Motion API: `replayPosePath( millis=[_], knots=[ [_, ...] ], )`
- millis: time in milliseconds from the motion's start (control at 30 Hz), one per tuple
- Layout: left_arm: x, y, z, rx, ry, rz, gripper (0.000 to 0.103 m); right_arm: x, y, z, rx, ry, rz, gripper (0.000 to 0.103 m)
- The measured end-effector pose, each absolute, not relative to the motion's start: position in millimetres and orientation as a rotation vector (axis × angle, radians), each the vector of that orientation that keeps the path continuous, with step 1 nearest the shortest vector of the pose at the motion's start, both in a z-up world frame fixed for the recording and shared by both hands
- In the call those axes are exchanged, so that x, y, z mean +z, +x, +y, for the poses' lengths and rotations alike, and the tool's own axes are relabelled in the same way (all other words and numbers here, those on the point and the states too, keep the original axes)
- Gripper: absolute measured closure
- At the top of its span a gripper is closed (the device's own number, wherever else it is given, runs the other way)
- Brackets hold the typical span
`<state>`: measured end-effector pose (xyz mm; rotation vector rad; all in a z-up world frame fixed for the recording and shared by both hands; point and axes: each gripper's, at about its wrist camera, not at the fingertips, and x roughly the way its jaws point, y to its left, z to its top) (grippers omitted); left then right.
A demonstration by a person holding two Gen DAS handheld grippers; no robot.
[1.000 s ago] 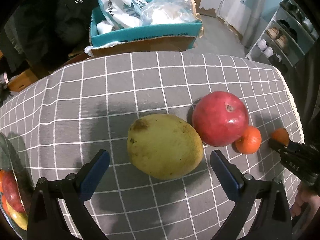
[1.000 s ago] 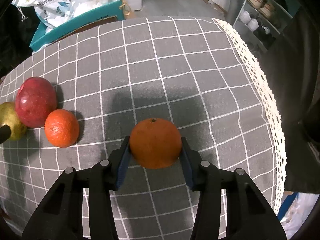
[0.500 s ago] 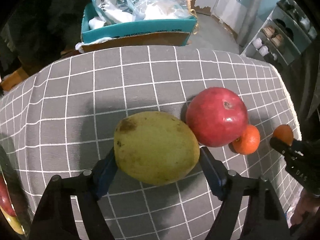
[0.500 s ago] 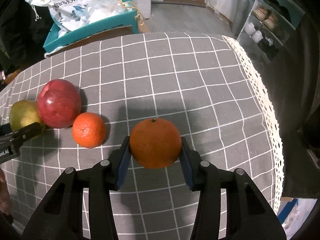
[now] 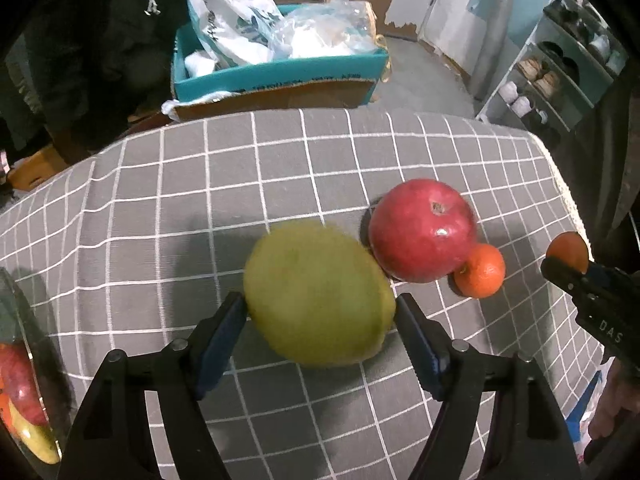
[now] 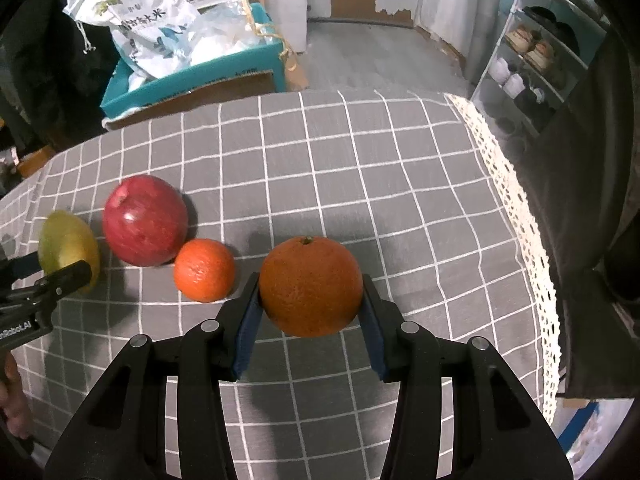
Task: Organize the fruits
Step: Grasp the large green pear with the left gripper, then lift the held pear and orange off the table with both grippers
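Yellow-green pear (image 5: 318, 294) sits between the closing jaws of the left gripper (image 5: 320, 312), blue pads against its sides. The right gripper (image 6: 310, 304) is clamped on an orange (image 6: 311, 286). Beyond and between them, a red apple (image 6: 145, 220) and small tangerine (image 6: 204, 270) touch on the checked cloth (image 6: 360, 184).

Right tool (image 6: 311, 312) clamps orange (image 6: 310, 286) above checked cloth (image 6: 360, 184).

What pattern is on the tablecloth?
The tablecloth is grey with a grid of thin white lines and a white lace edge, clearest in the right wrist view.
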<state>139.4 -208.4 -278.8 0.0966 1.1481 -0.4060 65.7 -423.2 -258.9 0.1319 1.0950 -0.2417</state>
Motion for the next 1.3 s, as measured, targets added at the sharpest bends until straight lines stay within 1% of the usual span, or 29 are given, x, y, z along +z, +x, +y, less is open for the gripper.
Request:
replayPosePath(
  millis=[67,200,467,633,867,933,1100,1300],
  knots=[
    [-271.7,136.3,-204.4,-0.403,0.094,1.133,0.028,-254.2,64.8,-420.5,-0.237,0.126,1.085,0.058],
    [-262.4,136.0,-199.0,-0.402,0.096,1.117,0.037,-245.1,62.8,-414.2,-0.23,0.119,1.064,0.058],
    [-263.9,137.6,-206.5,-0.427,0.133,1.118,0.036,-243.3,62.1,-409.8,-0.221,0.122,1.069,0.058],
    [-276.1,140.7,-206.9,-0.451,0.092,1.17,0.027,-244.2,61.7,-410.6,-0.222,0.127,1.071,0.058],
    [-290.1,142.6,-213.8,-0.466,0.107,1.18,0.026,-247.2,61.0,-413.3,-0.219,0.141,1.073,0.058],
    [-293.5,144.5,-216.4,-0.471,0.112,1.184,0.024,-248.2,61.1,-414.3,-0.218,0.145,1.074,0.058],
    [-298.2,150.4,-218.9,-0.473,0.107,1.183,0.022,-251.4,61.0,-414.1,-0.216,0.144,1.082,0.058],
    [-306.6,161.1,-219.3,-0.473,0.099,1.206,0.021,-255.7,61.2,-412.7,-0.211,0.143,1.091,0.058]
  ],
)
